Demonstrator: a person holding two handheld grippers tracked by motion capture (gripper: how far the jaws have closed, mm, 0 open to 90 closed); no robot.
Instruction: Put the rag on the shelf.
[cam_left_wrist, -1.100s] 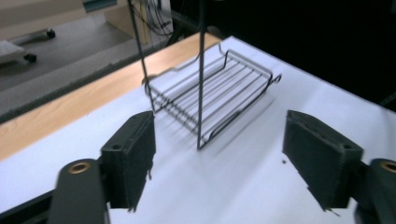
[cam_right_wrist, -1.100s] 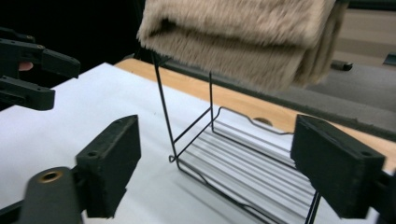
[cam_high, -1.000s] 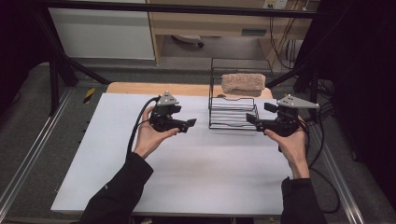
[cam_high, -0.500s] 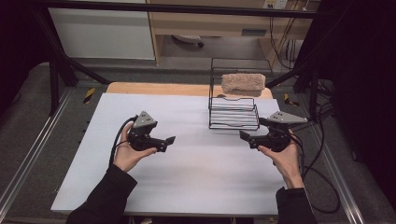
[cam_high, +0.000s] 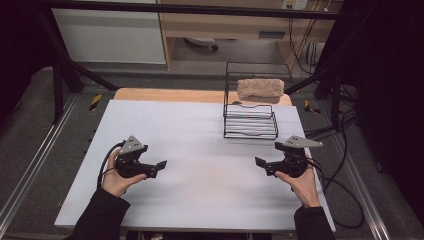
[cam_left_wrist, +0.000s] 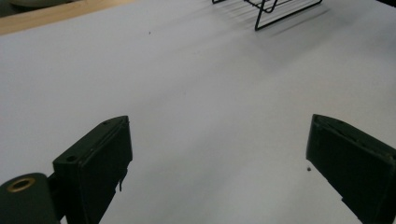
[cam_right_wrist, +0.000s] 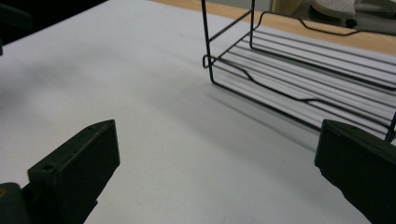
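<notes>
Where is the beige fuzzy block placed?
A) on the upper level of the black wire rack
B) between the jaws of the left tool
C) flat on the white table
A: the beige fuzzy block rests on the upper level of the black wire rack, above the white table.

High view looks down; tool views skim the shared wire rack.
</notes>
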